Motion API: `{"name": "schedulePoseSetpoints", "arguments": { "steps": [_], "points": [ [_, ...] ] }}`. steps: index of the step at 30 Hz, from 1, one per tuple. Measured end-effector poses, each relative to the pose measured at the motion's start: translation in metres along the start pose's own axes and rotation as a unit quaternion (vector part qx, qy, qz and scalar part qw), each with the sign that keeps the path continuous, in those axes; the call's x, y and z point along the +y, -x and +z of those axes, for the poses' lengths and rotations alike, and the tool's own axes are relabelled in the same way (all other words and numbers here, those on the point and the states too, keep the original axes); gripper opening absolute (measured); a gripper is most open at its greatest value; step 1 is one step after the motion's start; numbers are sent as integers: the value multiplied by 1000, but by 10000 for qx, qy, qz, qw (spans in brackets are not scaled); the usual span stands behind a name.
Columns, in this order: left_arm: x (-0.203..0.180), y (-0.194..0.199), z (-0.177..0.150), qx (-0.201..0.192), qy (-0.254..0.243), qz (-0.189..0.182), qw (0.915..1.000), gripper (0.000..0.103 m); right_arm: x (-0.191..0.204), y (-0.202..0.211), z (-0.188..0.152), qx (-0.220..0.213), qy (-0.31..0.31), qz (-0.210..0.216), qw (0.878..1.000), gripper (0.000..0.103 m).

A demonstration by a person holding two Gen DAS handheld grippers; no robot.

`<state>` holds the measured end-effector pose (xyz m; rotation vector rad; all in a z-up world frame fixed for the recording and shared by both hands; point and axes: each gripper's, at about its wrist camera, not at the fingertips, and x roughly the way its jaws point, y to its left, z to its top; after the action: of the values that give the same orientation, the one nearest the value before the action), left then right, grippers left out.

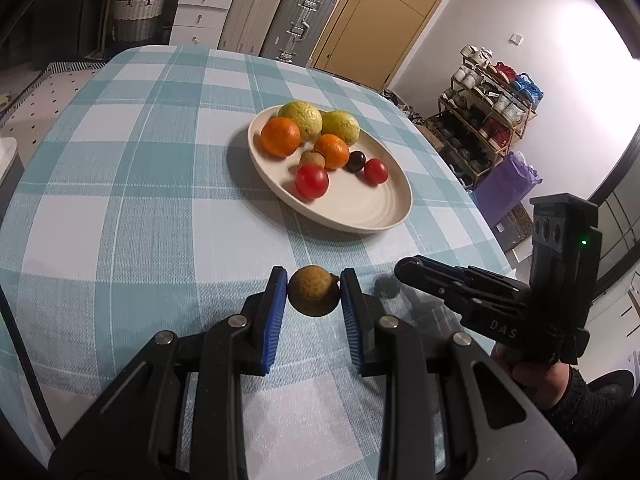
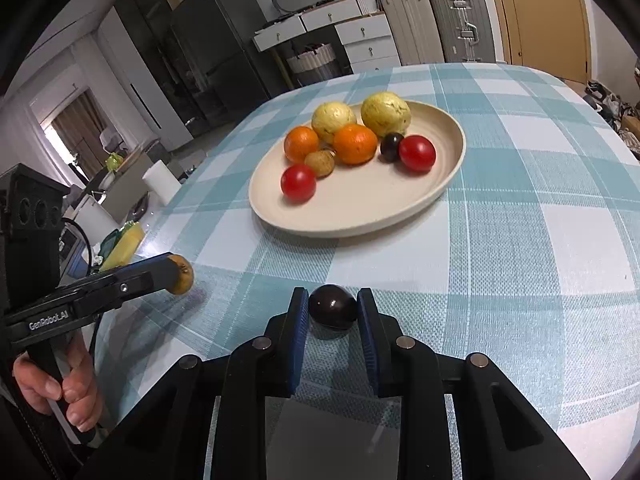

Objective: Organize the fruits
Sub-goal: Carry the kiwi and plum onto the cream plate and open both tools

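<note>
Right hand-held gripper (image 1: 404, 270) tips hidden, side-on

Our black plastic left tongs (image 1: 314, 294) and right tongs (image 2: 333, 308) had blue ribbed pads (image 1: 273, 320), silver screws (image 2: 262, 343), white lettering, one green light (image 1: 584, 242).

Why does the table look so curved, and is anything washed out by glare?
Left wrist view: the fisheye lens bows the checked tablecloth, and the white wall at top right is blown out by bright light. Right wrist view: same bulging, dark corners, and a small highlight on the dark fruit.
</note>
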<state>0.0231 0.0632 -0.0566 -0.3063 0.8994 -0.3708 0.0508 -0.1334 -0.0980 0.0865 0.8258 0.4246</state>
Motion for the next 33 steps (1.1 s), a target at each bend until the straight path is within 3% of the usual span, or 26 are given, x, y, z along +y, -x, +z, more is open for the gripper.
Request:
{"name": "schedulePoseSetpoints", "arguments": {
  "steps": [18, 33],
  "points": [
    [-18, -27, 48, -28, -31, -145, 9999, 24, -11, 14, 33, -348, 92, 191, 9992, 25],
    [-39, -77, 94, 149, -172, -312, 9993, 24, -31, 7, 66, -490, -7, 360, 9981, 25]
  ]
}}
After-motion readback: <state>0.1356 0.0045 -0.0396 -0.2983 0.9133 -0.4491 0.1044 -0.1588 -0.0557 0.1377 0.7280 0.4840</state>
